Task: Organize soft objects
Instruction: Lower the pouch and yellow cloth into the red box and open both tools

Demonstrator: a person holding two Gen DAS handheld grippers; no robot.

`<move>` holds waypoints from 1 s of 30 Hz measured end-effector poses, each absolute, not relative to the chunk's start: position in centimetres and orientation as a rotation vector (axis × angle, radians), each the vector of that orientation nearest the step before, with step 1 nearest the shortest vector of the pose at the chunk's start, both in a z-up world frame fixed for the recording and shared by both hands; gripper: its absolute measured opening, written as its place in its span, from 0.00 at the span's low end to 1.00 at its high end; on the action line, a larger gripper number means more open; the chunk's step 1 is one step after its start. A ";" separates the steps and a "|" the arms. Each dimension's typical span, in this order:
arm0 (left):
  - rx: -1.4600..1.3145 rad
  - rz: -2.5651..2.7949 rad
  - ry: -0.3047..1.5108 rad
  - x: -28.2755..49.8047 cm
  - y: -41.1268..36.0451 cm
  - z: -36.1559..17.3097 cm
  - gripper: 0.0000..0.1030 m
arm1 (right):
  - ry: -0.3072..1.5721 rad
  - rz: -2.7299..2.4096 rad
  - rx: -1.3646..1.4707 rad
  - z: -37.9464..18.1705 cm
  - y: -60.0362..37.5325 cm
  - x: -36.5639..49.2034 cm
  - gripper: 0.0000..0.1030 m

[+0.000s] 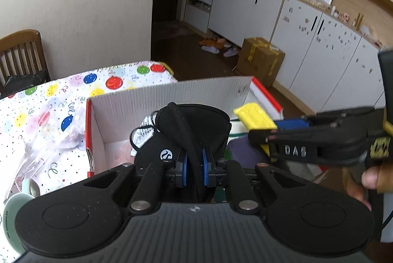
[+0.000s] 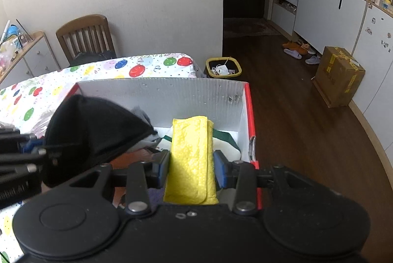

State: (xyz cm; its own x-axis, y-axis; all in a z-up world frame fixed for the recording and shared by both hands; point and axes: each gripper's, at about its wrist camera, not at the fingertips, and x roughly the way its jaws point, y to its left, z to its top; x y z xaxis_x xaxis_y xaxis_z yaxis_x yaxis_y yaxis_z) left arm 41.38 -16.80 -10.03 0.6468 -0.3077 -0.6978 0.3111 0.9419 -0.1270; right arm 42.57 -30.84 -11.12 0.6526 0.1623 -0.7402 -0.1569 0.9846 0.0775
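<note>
My left gripper (image 1: 195, 170) is shut on a black fabric cap (image 1: 194, 125) with a small white logo, held over the left part of an open white cardboard box (image 1: 172, 95) with red edges. My right gripper (image 2: 191, 170) is shut on a folded yellow cloth (image 2: 190, 159), held over the right part of the same box (image 2: 172, 95). The yellow cloth (image 1: 255, 115) and right gripper (image 1: 282, 130) show at the right of the left wrist view. The cap (image 2: 91, 130) shows at the left of the right wrist view. Other cloths lie in the box below.
The box stands on a table with a balloon-print cover (image 1: 49, 95). A clear plastic bag (image 1: 44, 140) and a pale cup (image 1: 14, 209) lie to its left. A wooden chair (image 2: 86, 39) stands behind the table, a yellow bin (image 2: 223, 67) and a cardboard carton (image 2: 339, 76) on the floor.
</note>
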 end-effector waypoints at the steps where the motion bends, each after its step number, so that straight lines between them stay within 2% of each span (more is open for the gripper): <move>1: 0.011 -0.349 0.800 41.5 -16.9 -10.3 0.11 | 0.843 0.181 0.007 -11.2 -30.8 42.8 0.36; 19: 0.081 -0.366 0.906 41.8 -18.4 -13.2 0.12 | 0.891 0.203 -0.019 -12.1 -30.6 44.3 0.38; 25: 0.109 -0.385 0.914 41.6 -18.9 -13.5 0.16 | 0.878 0.220 0.009 -11.5 -31.6 43.4 0.39; 30: 0.125 -0.402 0.900 40.8 -19.2 -13.1 0.30 | 0.867 0.229 0.028 -10.8 -32.1 42.6 0.41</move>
